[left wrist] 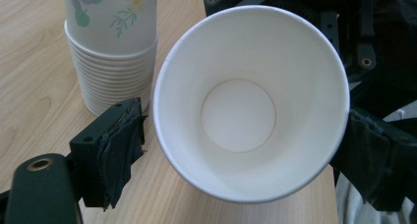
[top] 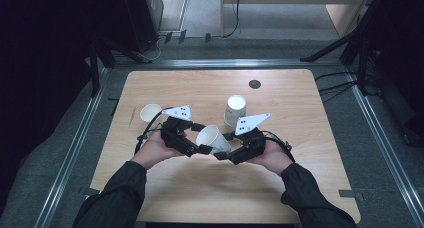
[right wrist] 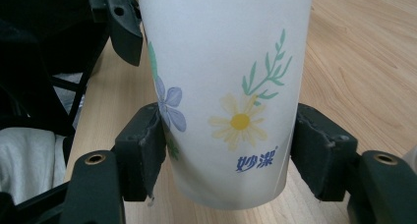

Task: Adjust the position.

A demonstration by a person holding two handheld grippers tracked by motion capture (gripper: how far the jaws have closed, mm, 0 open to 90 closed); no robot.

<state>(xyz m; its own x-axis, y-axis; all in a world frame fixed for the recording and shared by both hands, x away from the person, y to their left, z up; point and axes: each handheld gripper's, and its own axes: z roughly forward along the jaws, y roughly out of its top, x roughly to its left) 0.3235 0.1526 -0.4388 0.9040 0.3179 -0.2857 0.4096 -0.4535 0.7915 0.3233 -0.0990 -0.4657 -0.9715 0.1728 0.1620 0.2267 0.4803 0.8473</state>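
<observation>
A white paper cup (top: 212,138) with a flower print hangs tilted over the wooden table (top: 200,193), between both grippers. My right gripper (top: 223,146) is shut on its lower body; in the right gripper view both pads press the cup (right wrist: 226,86) just above its base, at the right gripper (right wrist: 228,145). My left gripper (top: 201,138) is open around the rim. In the left gripper view I look into the empty cup (left wrist: 246,111); at the left gripper (left wrist: 246,148) the right pad meets the rim and the left pad stands slightly off it.
A stack of matching cups (top: 235,110) stands upside down just behind the grippers, close to the left jaw in the left gripper view (left wrist: 110,62). A single cup (top: 150,112) sits at the left. A dark round grommet (top: 254,84) is at the table's far side.
</observation>
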